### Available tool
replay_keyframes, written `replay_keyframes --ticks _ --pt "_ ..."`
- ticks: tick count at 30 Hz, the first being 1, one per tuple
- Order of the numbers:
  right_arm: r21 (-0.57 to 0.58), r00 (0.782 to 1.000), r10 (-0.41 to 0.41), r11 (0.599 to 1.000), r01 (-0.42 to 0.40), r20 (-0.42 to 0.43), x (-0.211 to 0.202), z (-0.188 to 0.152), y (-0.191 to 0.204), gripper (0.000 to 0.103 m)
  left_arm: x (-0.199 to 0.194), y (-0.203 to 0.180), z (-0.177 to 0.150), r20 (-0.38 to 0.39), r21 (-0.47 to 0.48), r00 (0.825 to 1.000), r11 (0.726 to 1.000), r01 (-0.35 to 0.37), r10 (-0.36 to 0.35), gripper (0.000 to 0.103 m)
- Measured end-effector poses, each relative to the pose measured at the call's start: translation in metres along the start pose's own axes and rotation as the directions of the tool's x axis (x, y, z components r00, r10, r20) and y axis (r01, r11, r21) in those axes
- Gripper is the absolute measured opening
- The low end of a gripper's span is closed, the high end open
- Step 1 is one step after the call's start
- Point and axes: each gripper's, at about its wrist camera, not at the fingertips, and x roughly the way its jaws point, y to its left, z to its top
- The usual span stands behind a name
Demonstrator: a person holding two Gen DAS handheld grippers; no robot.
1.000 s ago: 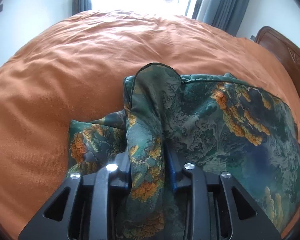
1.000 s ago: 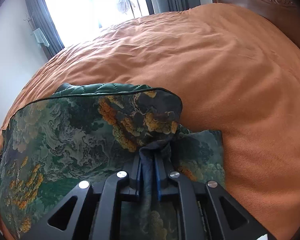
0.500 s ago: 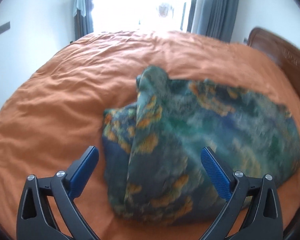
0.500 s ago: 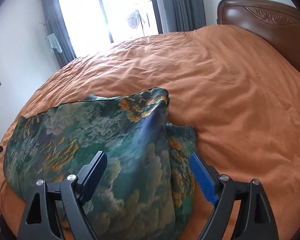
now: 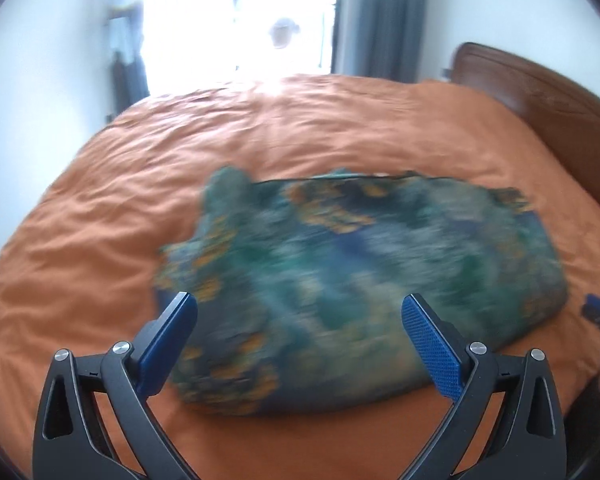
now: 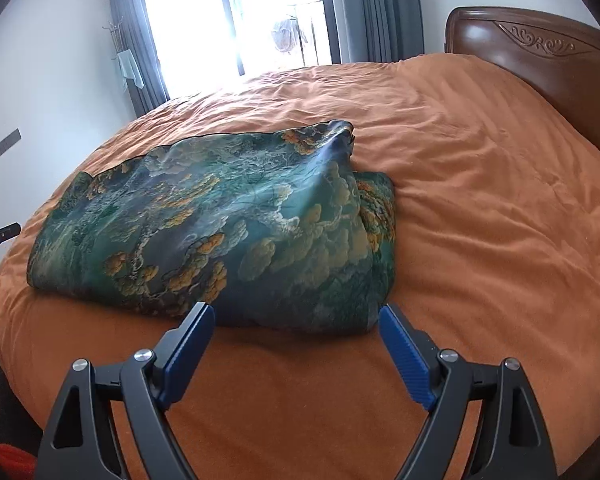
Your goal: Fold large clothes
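Right wrist view gave us the sharper look: the garment (image 6: 220, 232), a green cloth printed with orange and pale patterns, lay folded over on itself on the orange bedspread (image 6: 480, 208), one corner bunched up into a peak at its far right end. Our right gripper (image 6: 296, 344) was released, its blue pads (image 6: 404, 356) spread wide and holding nothing, hovering over bare bedspread just short of the cloth's near edge. In the left wrist view everything was blurred, yet we could see the same garment (image 5: 360, 272) lying ahead on the bedspread (image 5: 100, 220), and our left gripper (image 5: 300, 340) likewise released, its pads (image 5: 432, 348) wide apart with the cloth showing between them. We saw a dark wooden headboard (image 6: 540, 64) to the right and a bright window (image 6: 236, 20) with grey curtains (image 6: 380, 8) beyond the bed
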Motion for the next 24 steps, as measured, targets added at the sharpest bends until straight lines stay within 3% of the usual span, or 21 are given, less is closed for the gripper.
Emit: replay_keyframes --ticks 4,7,13,18,24 --pt "0.055 0.999 0.046 0.997 -0.047 0.017 -0.010 -0.014 0.005 0.086 0.037 -0.056 0.030 -0.053 0.080 0.993 0.991 0.105 -0.101 0.102" --pt "0.075 0.997 0.079 0.994 -0.080 0.018 -0.016 -0.020 0.012 0.086 0.078 -0.086 0.058 -0.081 0.122 0.993 0.988 0.090 -0.080 0.102" --pt "0.037 0.995 0.103 0.994 -0.103 0.004 -0.025 -0.030 0.022 0.086 0.157 -0.106 0.097 -0.171 0.072 0.983 0.994 0.086 -0.072 0.101" --pt "0.034 0.994 0.109 0.993 -0.109 0.003 -0.030 -0.036 0.018 0.086 0.180 -0.118 0.076 -0.234 0.118 0.971 0.990 0.078 -0.048 0.101" --pt "0.084 0.994 0.110 0.990 -0.110 0.000 -0.026 -0.038 0.003 0.086 0.149 -0.128 0.033 -0.216 0.223 0.975 0.970 0.098 -0.049 0.101"
